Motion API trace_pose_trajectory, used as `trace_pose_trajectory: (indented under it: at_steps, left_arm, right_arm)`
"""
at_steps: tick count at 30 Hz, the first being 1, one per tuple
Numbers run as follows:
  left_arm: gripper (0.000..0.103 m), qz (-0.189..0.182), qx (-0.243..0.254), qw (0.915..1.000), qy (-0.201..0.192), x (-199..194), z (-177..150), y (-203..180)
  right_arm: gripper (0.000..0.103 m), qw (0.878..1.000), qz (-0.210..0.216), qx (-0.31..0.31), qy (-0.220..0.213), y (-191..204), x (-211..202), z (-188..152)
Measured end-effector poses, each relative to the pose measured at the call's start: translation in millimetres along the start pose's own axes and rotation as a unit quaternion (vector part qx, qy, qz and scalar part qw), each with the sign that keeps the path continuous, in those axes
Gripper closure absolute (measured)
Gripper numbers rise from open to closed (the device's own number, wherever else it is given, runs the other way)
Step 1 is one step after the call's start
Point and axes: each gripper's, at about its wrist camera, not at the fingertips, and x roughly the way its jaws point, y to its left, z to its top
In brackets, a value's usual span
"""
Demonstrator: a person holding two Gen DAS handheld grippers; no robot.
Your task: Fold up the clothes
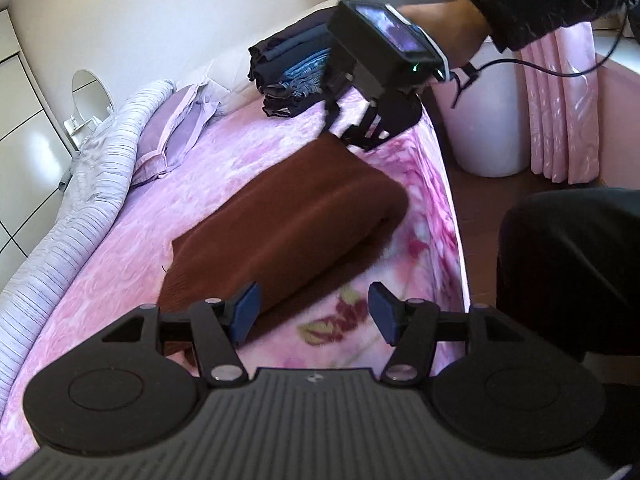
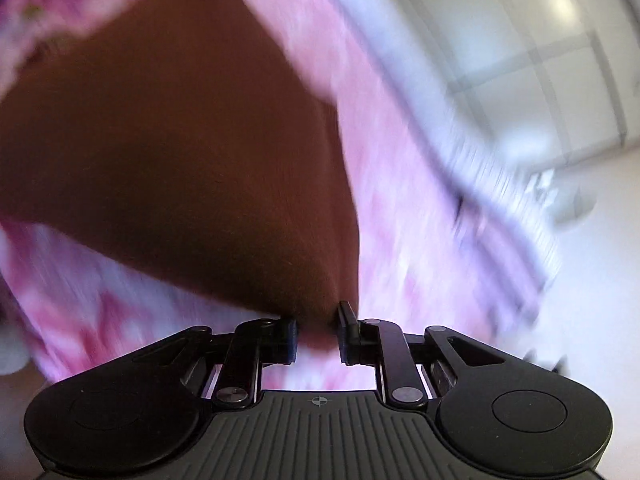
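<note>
room: bedroom with a white wall, white cabinet doors at far left, pink curtain [image 1: 560,108] at far right
bed [image 1: 132,248]: covered by a pink floral blanket; a striped grey quilt [image 1: 60,240] runs along its left edge
brown garment [image 1: 288,224]: folded into a long block, lying on the blanket near the bed's right edge
stack of dark folded clothes [image 1: 292,68]: at the far end of the bed, apart from the brown garment
left tool [image 1: 312,314]: spread, nothing between its blue pads, hovering over the near end of the brown garment
right tool [image 2: 318,338]: at the garment's far end, narrowed around a corner of the brown cloth; heavy blur, so i cannot tell if the pads press it
person's hand [image 1: 452,28]: dark sleeve, holding the right tool
</note>
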Motion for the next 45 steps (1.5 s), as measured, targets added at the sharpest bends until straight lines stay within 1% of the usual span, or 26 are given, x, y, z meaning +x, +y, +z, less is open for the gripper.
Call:
trace_pose_trajectory:
  at_steps: [2, 4, 5, 6, 7, 8, 9, 10, 12, 13, 15, 18, 21, 22, 24, 26, 27, 28, 30, 34, 35, 36, 37, 40, 42, 45]
  left_arm:
    - [0.047, 0.012, -0.001, 0.9999, -0.003, -0.6, -0.4, 5.4]
    - [0.047, 0.023, -0.008, 0.9997, -0.001, 1.4, -1.6, 14.3]
    - [0.047, 0.027, -0.010, 0.9996, 0.003, 4.7, -1.9, 19.0]
    - [0.047, 0.031, -0.011, 0.9994, 0.007, 8.1, -2.3, 23.5]
    - [0.047, 0.038, -0.009, 0.9991, 0.014, 12.5, -2.8, 26.8]
    - [0.047, 0.042, -0.006, 0.9989, 0.020, 17.6, -2.9, 30.3]
    - [0.047, 0.046, -0.003, 0.9986, 0.027, 22.9, -2.8, 33.8]
    - [0.047, 0.049, 0.000, 0.9982, 0.034, 28.8, -1.8, 36.3]
    - [0.048, 0.058, 0.019, 0.9970, 0.047, 39.7, -1.3, 38.5]
    - [0.049, 0.059, 0.029, 0.9965, 0.053, 45.1, -1.1, 39.1]
    - [0.049, 0.058, 0.050, 0.9951, 0.063, 55.9, -1.7, 39.7]
    - [0.049, 0.057, 0.065, 0.9937, 0.072, 66.0, -3.8, 40.0]
    - [0.049, 0.061, 0.064, 0.9938, 0.068, 65.2, -5.9, 39.1]
    - [0.049, 0.062, 0.063, 0.9940, 0.065, 64.2, -7.1, 38.8]
    - [0.049, 0.065, 0.061, 0.9941, 0.061, 62.0, -8.5, 38.6]
    - [0.049, 0.069, 0.068, 0.9935, 0.059, 61.3, -8.1, 38.0]
    - [0.049, 0.072, 0.076, 0.9929, 0.055, 59.2, -8.5, 36.2]
    - [0.049, 0.075, 0.087, 0.9921, 0.050, 57.0, -8.9, 34.2]
    - [0.049, 0.082, 0.117, 0.9888, 0.042, 54.4, -9.4, 28.4]
    - [0.049, 0.091, 0.181, 0.9781, 0.047, 61.5, -11.0, 17.8]
    - [0.050, 0.093, 0.192, 0.9757, 0.050, 64.6, -11.3, 15.8]
    - [0.053, 0.095, 0.201, 0.9735, 0.054, 67.8, -11.5, 14.1]
    - [0.063, 0.094, 0.203, 0.9728, 0.061, 72.5, -11.6, 13.5]
    - [0.081, 0.090, 0.197, 0.9728, 0.082, 84.4, -12.7, 13.8]
    - [0.085, 0.088, 0.187, 0.9750, 0.080, 85.8, -11.7, 15.2]
    - [0.089, 0.087, 0.172, 0.9782, 0.077, 87.3, -9.9, 17.7]
  right_arm:
    - [0.086, 0.999, -0.019, 0.027, 0.008, -1.1, -3.7, -8.3]
    - [0.084, 0.996, -0.027, 0.084, 0.007, -1.2, -19.0, -14.1]
    - [0.081, 0.993, -0.024, 0.118, 0.005, -0.8, -28.1, -16.3]
    - [0.074, 0.985, -0.010, 0.174, -0.007, -1.2, -40.5, -18.2]
    - [0.069, 0.973, 0.005, 0.231, -0.019, -1.7, -53.3, -20.2]
    - [0.060, 0.956, 0.031, 0.289, -0.038, -1.3, -66.2, -20.7]
    - [0.053, 0.935, 0.062, 0.345, -0.058, 2.1, -79.4, -24.5]
    - [0.051, 0.917, 0.083, 0.382, -0.074, 6.2, -89.6, -24.4]
    - [0.047, 0.898, 0.106, 0.416, -0.096, 19.4, -109.7, -12.7]
    - [0.046, 0.897, 0.110, 0.416, -0.103, 28.5, -118.6, -7.0]
    - [0.043, 0.904, 0.100, 0.400, -0.113, 46.4, -131.4, 4.0]
    - [0.041, 0.928, 0.078, 0.351, -0.099, 80.1, -126.6, 34.3]
    - [0.038, 0.943, 0.037, 0.318, -0.094, 84.1, -107.7, 56.3]
    - [0.037, 0.948, 0.016, 0.305, -0.084, 84.8, -96.3, 65.5]
    - [0.036, 0.962, -0.013, 0.267, -0.062, 85.7, -77.7, 75.7]
    - [0.036, 0.977, -0.039, 0.204, -0.050, 88.6, -70.0, 82.2]
    - [0.036, 0.979, -0.047, 0.190, -0.055, 86.0, -72.8, 81.8]
    - [0.036, 0.981, -0.055, 0.177, -0.060, 83.0, -76.0, 81.0]
    - [0.036, 0.979, -0.058, 0.183, -0.066, 70.5, -81.5, 72.3]
    - [0.036, 0.959, -0.016, 0.278, -0.057, 35.6, -74.7, 42.6]
    - [0.036, 0.957, -0.014, 0.286, -0.053, 33.7, -75.9, 37.8]
    - [0.036, 0.955, -0.013, 0.292, -0.049, 32.2, -77.3, 33.2]
    - [0.036, 0.953, -0.012, 0.298, -0.045, 30.8, -78.7, 28.5]
    - [0.035, 0.959, -0.021, 0.280, -0.041, 46.6, -91.1, 33.2]
    - [0.035, 0.964, -0.042, 0.259, -0.045, 68.0, -97.1, 39.9]
    - [0.035, 0.969, -0.054, 0.233, -0.065, 86.5, -92.9, 55.9]
